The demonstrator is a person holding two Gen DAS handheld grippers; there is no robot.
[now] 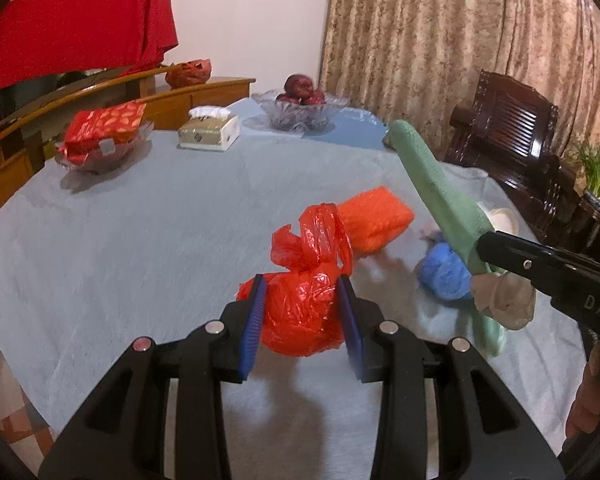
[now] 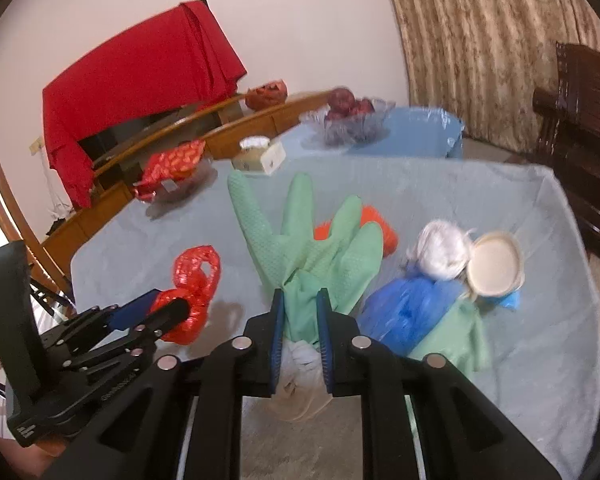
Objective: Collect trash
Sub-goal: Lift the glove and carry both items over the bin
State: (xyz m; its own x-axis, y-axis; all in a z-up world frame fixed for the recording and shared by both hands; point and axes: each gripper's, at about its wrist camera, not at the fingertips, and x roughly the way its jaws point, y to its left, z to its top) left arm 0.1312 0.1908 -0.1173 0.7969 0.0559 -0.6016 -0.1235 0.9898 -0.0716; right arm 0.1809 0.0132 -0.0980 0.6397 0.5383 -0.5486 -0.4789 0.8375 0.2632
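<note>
My left gripper is shut on a knotted red plastic bag, which rests on or just above the grey tablecloth; the bag also shows in the right wrist view. My right gripper is shut on a green rubber glove and holds it up, fingers pointing away; the glove also shows in the left wrist view. A blue plastic bag, a white bag, a round beige lid and an orange sponge lie on the table.
The table's tablecloth carries a tissue box, a glass bowl of red fruit and a dish of red packets at the far side. A second green glove lies by the blue bag. A dark wooden chair stands to the right.
</note>
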